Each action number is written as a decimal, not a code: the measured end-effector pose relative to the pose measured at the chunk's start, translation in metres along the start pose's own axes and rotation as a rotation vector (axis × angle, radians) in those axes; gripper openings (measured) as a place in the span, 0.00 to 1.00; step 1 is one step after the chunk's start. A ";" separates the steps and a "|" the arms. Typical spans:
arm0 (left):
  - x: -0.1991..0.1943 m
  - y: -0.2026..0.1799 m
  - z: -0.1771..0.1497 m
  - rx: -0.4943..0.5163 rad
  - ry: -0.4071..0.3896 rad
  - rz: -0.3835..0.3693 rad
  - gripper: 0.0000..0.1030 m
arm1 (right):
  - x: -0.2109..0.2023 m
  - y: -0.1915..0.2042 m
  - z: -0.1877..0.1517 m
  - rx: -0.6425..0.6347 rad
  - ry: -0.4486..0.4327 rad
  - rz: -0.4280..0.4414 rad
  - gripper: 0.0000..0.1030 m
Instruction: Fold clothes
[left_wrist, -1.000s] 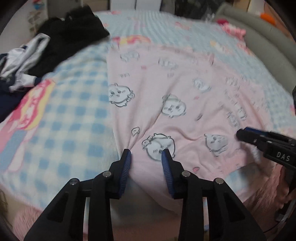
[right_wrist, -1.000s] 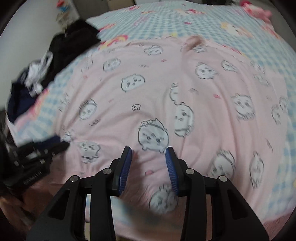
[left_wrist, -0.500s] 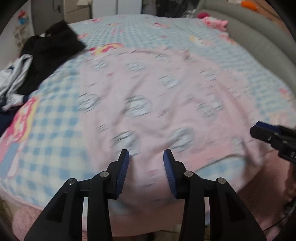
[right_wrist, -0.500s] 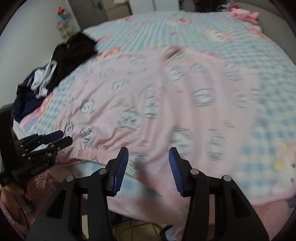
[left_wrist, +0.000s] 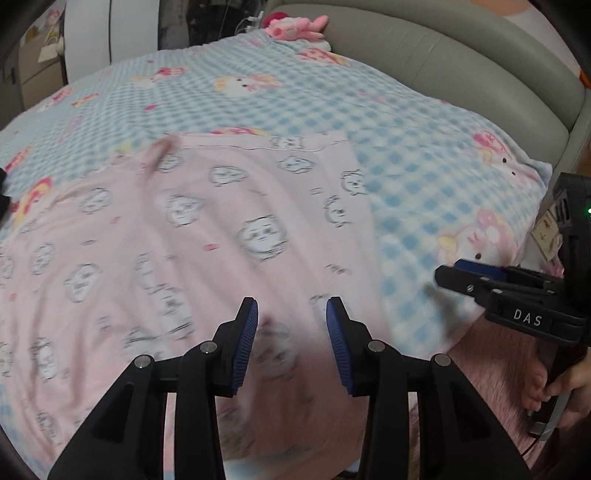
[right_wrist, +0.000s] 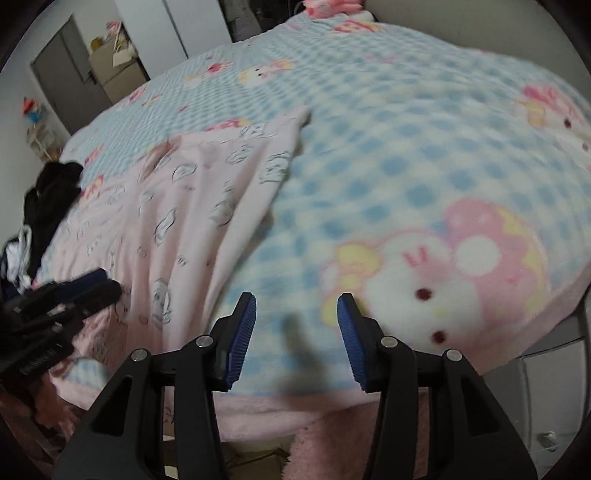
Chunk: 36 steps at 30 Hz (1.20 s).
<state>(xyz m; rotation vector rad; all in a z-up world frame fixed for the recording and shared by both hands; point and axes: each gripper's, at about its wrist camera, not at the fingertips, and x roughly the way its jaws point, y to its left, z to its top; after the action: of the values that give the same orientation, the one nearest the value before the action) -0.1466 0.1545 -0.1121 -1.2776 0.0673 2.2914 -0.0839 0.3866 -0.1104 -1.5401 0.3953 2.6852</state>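
Observation:
A pink garment (left_wrist: 192, 240) printed with small cartoon faces lies spread flat on the bed; it also shows in the right wrist view (right_wrist: 184, 206) at the left. My left gripper (left_wrist: 291, 321) is open and empty, hovering over the garment's near right part. My right gripper (right_wrist: 295, 310) is open and empty over the bare blue checked blanket (right_wrist: 406, 155), to the right of the garment's edge. The right gripper also shows at the right of the left wrist view (left_wrist: 480, 280), and the left gripper at the left of the right wrist view (right_wrist: 74, 291).
A pile of dark and white clothes (right_wrist: 40, 206) lies at the bed's far left. A grey padded headboard (left_wrist: 461, 62) curves along the right, with a pink plush toy (left_wrist: 295, 27) at the far end. The bed's near edge (right_wrist: 295, 402) drops off below the grippers.
Both grippers have swung to the right along the bed's near edge and pulled back a little. The right one has left the garment and is now over bare blanket. Both stayed open.

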 end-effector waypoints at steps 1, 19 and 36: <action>0.004 -0.001 0.001 -0.011 0.003 -0.002 0.39 | 0.002 -0.002 0.002 0.004 0.008 0.018 0.46; 0.028 0.043 -0.011 -0.144 0.079 0.065 0.39 | 0.071 0.050 0.014 -0.053 0.108 0.356 0.05; 0.009 0.063 -0.013 -0.168 0.032 0.047 0.39 | 0.038 0.003 0.012 -0.047 0.053 0.072 0.04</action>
<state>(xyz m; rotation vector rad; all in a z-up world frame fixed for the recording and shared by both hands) -0.1692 0.0996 -0.1393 -1.4100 -0.0871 2.3583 -0.1138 0.3826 -0.1368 -1.6431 0.3998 2.7316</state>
